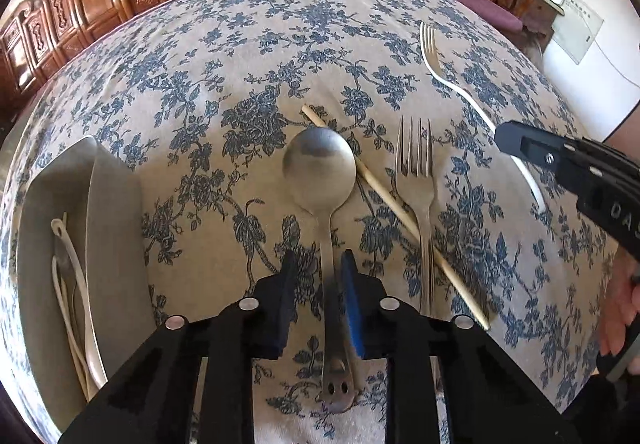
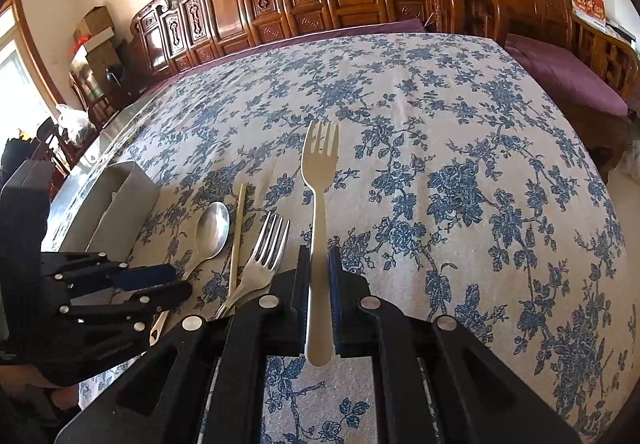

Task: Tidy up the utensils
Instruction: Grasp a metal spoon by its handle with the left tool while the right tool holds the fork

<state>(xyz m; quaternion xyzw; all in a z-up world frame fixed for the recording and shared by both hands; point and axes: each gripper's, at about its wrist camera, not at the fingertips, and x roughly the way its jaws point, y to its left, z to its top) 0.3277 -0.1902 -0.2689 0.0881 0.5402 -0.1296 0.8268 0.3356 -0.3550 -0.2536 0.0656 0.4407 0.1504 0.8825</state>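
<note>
The left gripper points steeply down over the metal spoon, its fingers narrowed around the spoon's handle. In the left wrist view a thin gap shows on each side of the handle, so the fingers are apart and not pressing on it. The spoon lies flat on the flowered cloth of the counter, bowl away from the camera.

At far left stands a grey holder, with white plastic utensils in its left compartment.

Just right of the spoon a single chopstick runs diagonally, its far end passing under the bowl's edge. A metal fork lies across the chopstick, touching it.

Further right, the right gripper has its fingers clamped on the handle of a white plastic fork, tines pointing away. In the right wrist view that fork appears lifted off the cloth.
</note>
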